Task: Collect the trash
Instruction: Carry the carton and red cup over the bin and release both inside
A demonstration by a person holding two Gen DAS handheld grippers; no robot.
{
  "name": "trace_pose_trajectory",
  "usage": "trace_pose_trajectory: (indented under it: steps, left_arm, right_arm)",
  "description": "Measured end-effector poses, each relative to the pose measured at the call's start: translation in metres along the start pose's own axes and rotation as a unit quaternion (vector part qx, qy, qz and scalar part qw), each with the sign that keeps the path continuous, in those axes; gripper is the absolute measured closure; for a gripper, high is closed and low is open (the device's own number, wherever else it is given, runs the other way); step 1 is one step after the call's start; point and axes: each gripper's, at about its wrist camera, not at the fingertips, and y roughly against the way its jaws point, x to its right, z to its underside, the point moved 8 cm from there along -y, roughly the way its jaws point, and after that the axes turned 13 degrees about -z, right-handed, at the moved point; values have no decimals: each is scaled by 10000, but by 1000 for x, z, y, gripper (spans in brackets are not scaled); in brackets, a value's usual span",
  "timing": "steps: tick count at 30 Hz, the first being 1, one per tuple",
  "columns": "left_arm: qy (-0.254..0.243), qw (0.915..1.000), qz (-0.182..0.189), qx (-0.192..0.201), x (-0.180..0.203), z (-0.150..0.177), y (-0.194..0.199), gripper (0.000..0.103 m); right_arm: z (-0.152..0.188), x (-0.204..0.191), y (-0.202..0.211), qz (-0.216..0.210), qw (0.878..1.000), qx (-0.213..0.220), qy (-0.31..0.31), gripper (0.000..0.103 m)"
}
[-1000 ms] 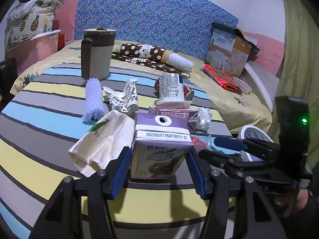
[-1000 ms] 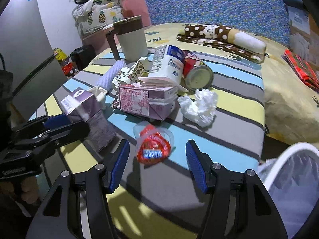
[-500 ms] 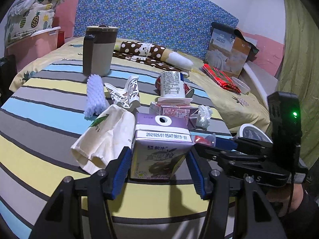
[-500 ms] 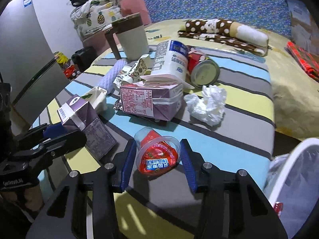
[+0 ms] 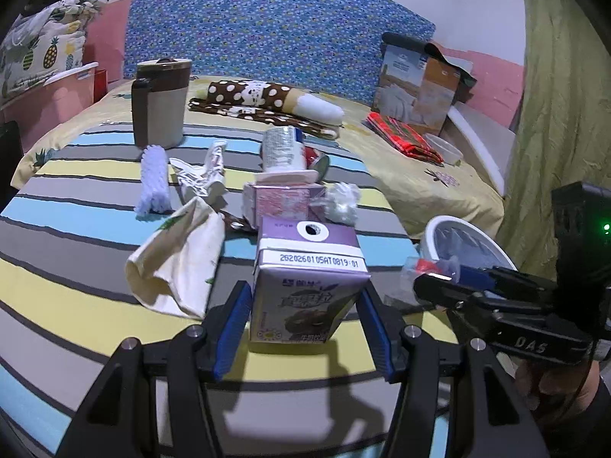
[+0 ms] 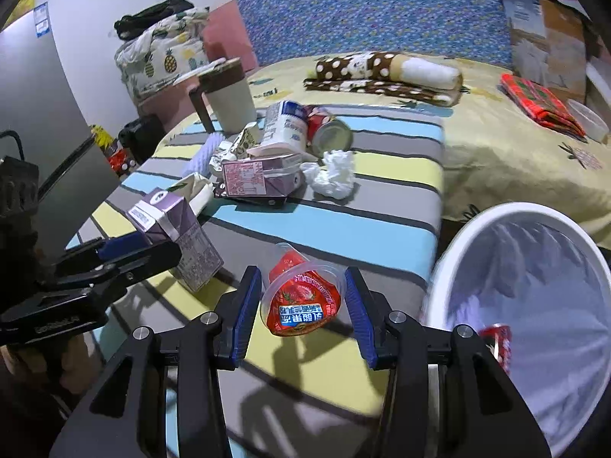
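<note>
Two pieces held: one in each pair of tongs, both over the striped surface (image 6: 382,225).
Jelly cup: a clear plastic cup with a red printed lid (image 6: 301,305), clamped between the blue pads of the right tongs (image 6: 303,305), lid toward the camera, just left of the bin's rim.
Right tongs, motion: the jaws have just been closing, with the cup between them.
Milk carton: a purple carton (image 5: 307,286), upright, gripped by the left tongs (image 5: 307,324) on its two sides; a round hole shows in its top.
Bin: a white bin lined with a clear bag (image 6: 534,305), off the surface's right edge; something red lies inside it.
Remaining litter: a flattened purple carton (image 6: 259,179), a crumpled white tissue (image 6: 332,175), a white bottle on its side (image 6: 286,126), a can (image 6: 328,129) next to it, a beige paper bag (image 5: 179,259) and a white foam sleeve (image 5: 152,183).
Mug: a lidded beige and brown mug (image 5: 160,107), upright at the far left of the surface.
Beyond: a bed with a yellow sheet (image 6: 515,160) and a polka-dot roll (image 6: 382,72).
</note>
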Motion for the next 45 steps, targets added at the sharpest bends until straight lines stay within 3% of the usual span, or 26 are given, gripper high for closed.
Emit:
trace_pose_trajectory:
  steps: [21, 45]
  left_arm:
    - [-537, 9982, 277, 14, 61, 18, 49, 44]
    - [-1123, 9905, 786, -57, 153, 15, 40, 44]
  right_arm:
    - [12, 2, 68, 434, 9960, 771, -137, 56]
    - [34, 57, 104, 847, 9880, 1098, -676, 56]
